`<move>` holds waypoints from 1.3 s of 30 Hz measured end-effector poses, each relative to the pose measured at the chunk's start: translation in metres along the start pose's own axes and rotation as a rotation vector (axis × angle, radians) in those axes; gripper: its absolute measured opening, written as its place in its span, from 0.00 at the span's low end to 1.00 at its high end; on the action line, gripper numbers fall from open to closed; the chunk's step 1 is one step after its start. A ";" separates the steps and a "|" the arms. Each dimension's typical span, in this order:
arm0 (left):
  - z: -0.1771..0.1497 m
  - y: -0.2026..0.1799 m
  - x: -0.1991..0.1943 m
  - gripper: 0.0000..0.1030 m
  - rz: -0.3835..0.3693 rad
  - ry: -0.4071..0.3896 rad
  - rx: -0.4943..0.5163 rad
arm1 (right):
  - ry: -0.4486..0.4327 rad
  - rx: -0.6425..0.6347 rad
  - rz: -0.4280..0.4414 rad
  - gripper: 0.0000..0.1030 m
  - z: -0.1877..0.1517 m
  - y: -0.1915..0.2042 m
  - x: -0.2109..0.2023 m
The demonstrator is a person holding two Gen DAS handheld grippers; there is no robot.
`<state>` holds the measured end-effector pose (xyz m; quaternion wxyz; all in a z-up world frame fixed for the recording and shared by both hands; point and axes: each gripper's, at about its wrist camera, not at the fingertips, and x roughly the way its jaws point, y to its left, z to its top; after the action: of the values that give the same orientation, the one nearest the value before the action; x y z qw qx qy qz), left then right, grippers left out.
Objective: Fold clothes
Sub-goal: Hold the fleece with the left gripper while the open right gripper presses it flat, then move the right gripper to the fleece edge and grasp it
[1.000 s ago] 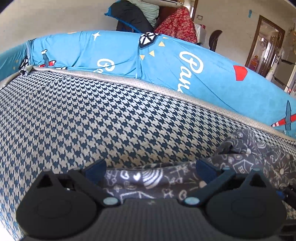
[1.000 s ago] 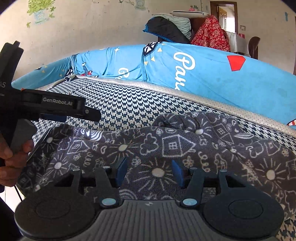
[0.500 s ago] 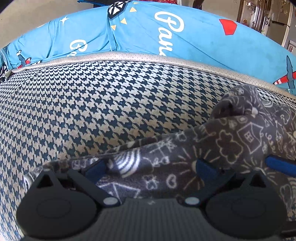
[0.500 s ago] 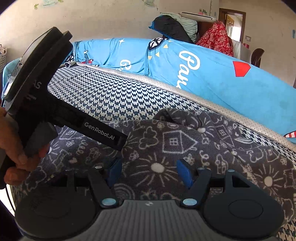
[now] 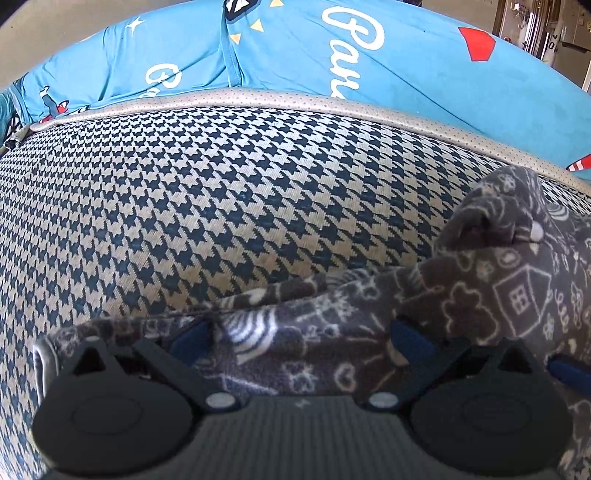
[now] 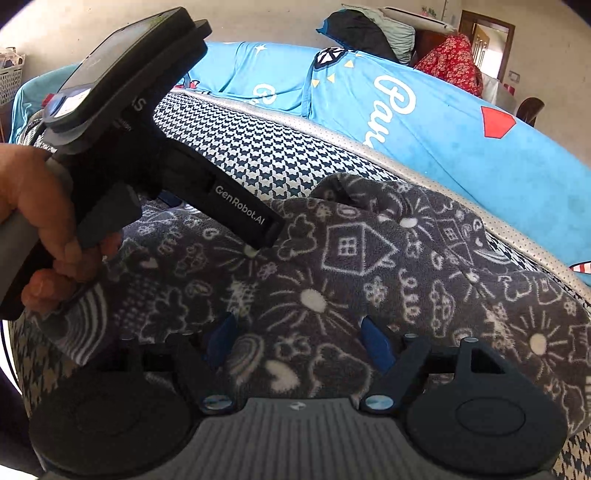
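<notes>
Garment: a grey fleece (image 6: 332,280) with white drawings of houses, suns and clouds. It lies spread on the sofa seat (image 5: 221,206), mostly on its near, right part, with a raised bunch at the far edge (image 5: 491,221).
Left gripper (image 5: 299,332): the blue fingers stand apart, with fleece between and under them. I cannot see that they pinch it. In the right view its body is held by a hand (image 6: 44,229) and its tip points down to the cloth.
Right gripper (image 6: 295,332): the fingers are also apart, low over the near edge of the fleece, with cloth between them. No grip on it is visible.
Step in hand: I judge that both grippers are placed at the near edge of the fleece, the left near a corner. This fits taking hold of the edge for a fold, and it fits equally letting go after one fold is laid. The pictures do not settle which.
Fold state: the cloth looks wrinkled and not yet a tidy packet, so I think folding is not complete.
Next move: whichever it is, it calls for both sides kept level, so that the soft, thick cloth does not slide or bunch.
Surface: the seat has a dark and pale houndstooth weave with a pale dotted border (image 5: 295,103).
Room: a blue printed cover (image 6: 461,122) lies over the sofa back. Behind are a pile of clothes (image 6: 369,33), a red flowered cloth (image 6: 454,62) and a door (image 6: 484,37).
</notes>
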<state>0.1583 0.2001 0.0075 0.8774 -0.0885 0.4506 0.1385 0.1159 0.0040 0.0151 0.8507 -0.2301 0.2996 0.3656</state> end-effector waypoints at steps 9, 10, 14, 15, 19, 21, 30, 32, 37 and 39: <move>0.006 0.000 0.004 1.00 0.008 -0.010 -0.022 | -0.004 -0.036 0.006 0.74 -0.005 0.001 -0.004; 0.007 -0.001 0.005 1.00 0.010 -0.011 -0.021 | -0.004 -0.038 0.007 0.74 -0.006 0.001 -0.005; 0.007 -0.003 0.006 1.00 0.018 -0.012 -0.024 | -0.005 -0.044 0.011 0.74 -0.007 0.001 -0.006; 0.006 -0.004 0.006 1.00 0.020 -0.012 -0.023 | -0.005 -0.046 0.011 0.74 -0.007 0.001 -0.007; 0.006 -0.006 0.008 1.00 0.027 -0.014 -0.024 | -0.009 -0.069 0.007 0.74 -0.010 0.005 -0.010; 0.006 -0.006 0.008 1.00 0.029 -0.013 -0.027 | -0.010 -0.079 0.006 0.74 -0.012 0.006 -0.012; 0.009 -0.006 0.011 1.00 0.034 -0.020 -0.041 | -0.012 -0.093 0.019 0.74 -0.015 0.005 -0.018; 0.009 -0.006 0.011 1.00 0.034 -0.022 -0.045 | -0.011 -0.094 0.020 0.74 -0.015 0.005 -0.018; 0.010 -0.003 0.011 1.00 0.016 -0.033 -0.050 | -0.007 -0.103 0.013 0.74 -0.016 0.007 -0.021; 0.009 0.000 0.010 1.00 0.003 -0.039 -0.051 | -0.005 -0.108 0.011 0.74 -0.016 0.008 -0.022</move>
<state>0.1713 0.2042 0.0045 0.8833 -0.1075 0.4299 0.1531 0.0918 -0.0119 0.0172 0.8358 -0.2731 0.2783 0.3865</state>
